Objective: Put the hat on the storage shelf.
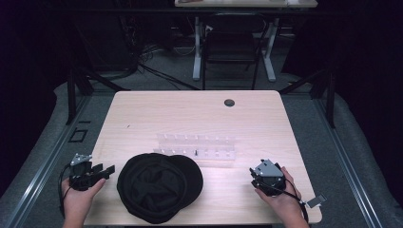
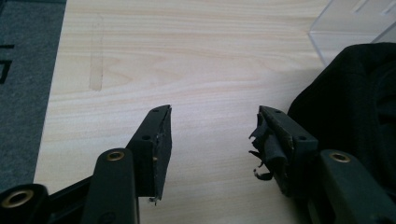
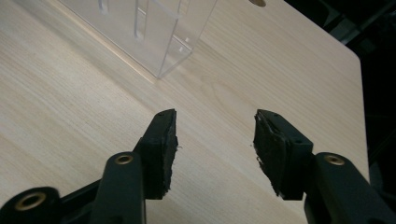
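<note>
Light wood table [image 1: 142, 114] w/ a black flat cap [image 1: 159, 186] lying near the near edge, a bit left of centre. Cap's right side bulges out as a second rounded lobe, prob. the brim. Just beyond the cap, touching or nearly touching its far-right edge, sits a clear acrylic rack [image 1: 197, 148] w/ two rows of small pegs or slots; can't tell which.

Left gripper [image 1: 105, 171] at the near-left table edge, held in the left hand [image 1: 78, 197], jaws pointing right toward the cap, close to it but apart. In the left gripper view its jaws are spread wide w/ bare wood between them, nothing held; the right pad [image 2: 270, 148] has torn, frayed lining. Cap [image 2: 345, 107] sits just right of that jaw.

Right gripper [image 1: 256, 175] near the near-right corner, in the right hand [image 1: 280, 199], well apart from the cap. Right gripper view: jaws also spread, empty, over bare table; corner of the acrylic rack [image 3: 159, 32] ahead and left.

Round cable hole [image 1: 229, 102] near the far edge. Beyond the table: dark chair [image 1: 231, 47], floor cables.
</note>
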A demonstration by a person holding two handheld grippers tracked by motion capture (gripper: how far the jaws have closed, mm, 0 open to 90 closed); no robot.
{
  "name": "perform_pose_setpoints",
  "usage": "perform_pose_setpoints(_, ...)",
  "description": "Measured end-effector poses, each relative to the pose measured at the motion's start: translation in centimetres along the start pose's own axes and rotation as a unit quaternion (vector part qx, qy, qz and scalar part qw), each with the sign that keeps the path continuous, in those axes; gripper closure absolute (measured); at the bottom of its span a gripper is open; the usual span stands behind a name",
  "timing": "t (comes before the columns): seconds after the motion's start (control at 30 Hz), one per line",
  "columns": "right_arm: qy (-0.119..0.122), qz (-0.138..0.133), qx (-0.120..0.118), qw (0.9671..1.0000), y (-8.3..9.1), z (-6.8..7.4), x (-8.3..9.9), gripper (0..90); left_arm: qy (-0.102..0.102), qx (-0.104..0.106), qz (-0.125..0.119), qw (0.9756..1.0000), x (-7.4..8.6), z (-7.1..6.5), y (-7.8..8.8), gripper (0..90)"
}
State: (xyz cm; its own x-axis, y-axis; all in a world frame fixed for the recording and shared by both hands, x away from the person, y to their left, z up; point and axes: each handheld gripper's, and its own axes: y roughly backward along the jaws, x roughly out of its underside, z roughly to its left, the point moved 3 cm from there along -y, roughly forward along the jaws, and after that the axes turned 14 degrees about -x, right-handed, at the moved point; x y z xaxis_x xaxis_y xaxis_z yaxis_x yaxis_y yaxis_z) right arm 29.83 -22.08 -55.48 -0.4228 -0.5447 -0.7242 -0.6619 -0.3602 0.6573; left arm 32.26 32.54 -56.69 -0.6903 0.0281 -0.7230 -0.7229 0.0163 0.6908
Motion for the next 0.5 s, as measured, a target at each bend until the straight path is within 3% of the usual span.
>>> perform_pose_setpoints(0.1, -0.032, -0.002, -0.018, 0.9993, 0.0, -0.4, 0.2, 49.8, 0.005, 0.013, -0.004, 0.9999, 0.0, -0.1, 0.0, 51.7)
perform_pose_setpoints(0.13, -0.032, -0.002, -0.018, 0.9993, 0.0, -0.4, 0.2, 49.8, 0.005, 0.013, -0.004, 0.9999, 0.0, -0.1, 0.0, 52.2)
perform_pose_setpoints(0.2, -0.071, -0.003, -0.041, 0.9967, -0.7, -1.1, 1.1, 52.5, 0.014, 0.018, 0.0, 0.9997, 0.0, -0.1, -0.1, 52.6)
perform_pose_setpoints(0.33, -0.107, 0.005, -0.061, 0.9923, -1.1, -1.9, 1.7, 55.3, 0.017, 0.016, -0.001, 0.9997, -0.1, -0.1, -0.1, 52.5)
perform_pose_setpoints(0.5, -0.119, -0.006, -0.063, 0.9908, -0.7, -2.1, 1.6, 56.6, 0.026, 0.034, 0.003, 0.9991, -0.7, -0.4, 0.2, 53.5)
